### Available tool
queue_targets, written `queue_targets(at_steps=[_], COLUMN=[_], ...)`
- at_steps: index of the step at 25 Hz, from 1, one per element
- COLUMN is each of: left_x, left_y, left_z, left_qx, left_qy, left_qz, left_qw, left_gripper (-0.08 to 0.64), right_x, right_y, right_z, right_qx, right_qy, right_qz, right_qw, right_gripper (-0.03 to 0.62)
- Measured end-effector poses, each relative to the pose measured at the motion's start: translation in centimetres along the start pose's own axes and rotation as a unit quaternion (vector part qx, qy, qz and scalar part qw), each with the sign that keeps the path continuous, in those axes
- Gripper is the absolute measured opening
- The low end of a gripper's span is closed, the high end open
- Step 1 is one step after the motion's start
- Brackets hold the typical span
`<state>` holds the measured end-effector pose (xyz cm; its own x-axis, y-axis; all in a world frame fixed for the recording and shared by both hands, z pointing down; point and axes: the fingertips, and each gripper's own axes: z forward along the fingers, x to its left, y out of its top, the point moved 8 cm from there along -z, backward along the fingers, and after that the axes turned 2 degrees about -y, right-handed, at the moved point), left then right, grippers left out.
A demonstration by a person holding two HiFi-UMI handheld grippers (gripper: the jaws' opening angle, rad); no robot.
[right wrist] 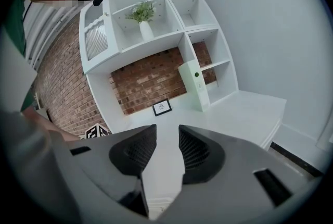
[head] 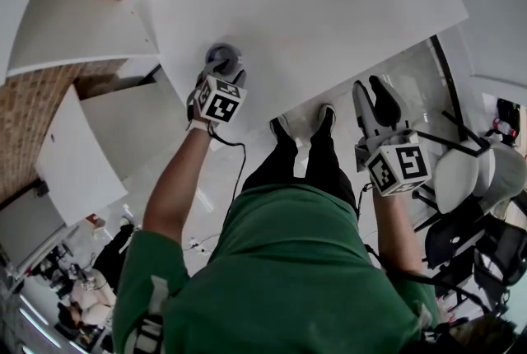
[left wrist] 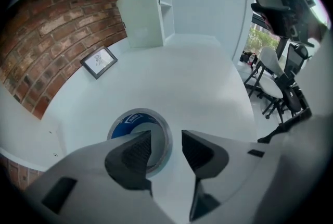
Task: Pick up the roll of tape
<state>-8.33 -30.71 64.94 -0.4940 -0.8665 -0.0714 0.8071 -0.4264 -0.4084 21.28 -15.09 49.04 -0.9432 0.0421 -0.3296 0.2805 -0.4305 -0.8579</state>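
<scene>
**A:** How far along is the pickup?

**B:** Not gripped yet. The left tool (left wrist: pixel 166 146) hangs over the roll of tape (left wrist: pixel 124 125), jaws spread, seemingly one inside the hole and one outside its right wall. Closing and lifting remain.

**A:** How does the roll lie?

**B:** Flat on the white surface (left wrist: pixel 203 77), by its near left corner, hole facing up. It's a ring, so no long axis. The right tool (right wrist: pixel 162 149) is spread, empty.

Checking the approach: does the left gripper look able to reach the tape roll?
Likely yes: the left gripper, open, hovers just above the tape roll lying flat on the table, with nothing between.
</scene>
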Motion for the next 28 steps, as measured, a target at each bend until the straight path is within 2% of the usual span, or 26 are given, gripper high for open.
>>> queue_targets(at_steps=[8, 11, 19, 28], left_x=[-0.6, -0.7, -0.8, -0.6], left_y=[0.6, 0.7, 0.6, -0.1], left_z=[1.2, 1.2, 0.8, -1.8], left_qx=[0.080, 0.092, 0.072, -0.006], left_qy=[0.005, 0.010, -0.001, -0.013], left_qz=[0.059, 0.062, 0.040, -0.026], left_qw=[0.9950, 0.9938, 0.9966, 0.9996], left_gripper=[0.189, 0.108, 0.072, 0.072], right_x=[-0.5, -0.8, -1.1, 0.5], right_y=[0.5, 0.6, 0.7, 1.1], right_z=[-0.8, -1.5, -2.7, -2.6], right_qx=[-0.006, -0.009, -0.015, -0.015], right_qy=[-0.007, -0.009, -0.009, 0.010], right_qz=[0.000, 0.001, 0.003, -0.007], right_qw=[1.000, 1.000, 1.000, 1.000], right_gripper=[0.147, 0.147, 0.142, 0.137])
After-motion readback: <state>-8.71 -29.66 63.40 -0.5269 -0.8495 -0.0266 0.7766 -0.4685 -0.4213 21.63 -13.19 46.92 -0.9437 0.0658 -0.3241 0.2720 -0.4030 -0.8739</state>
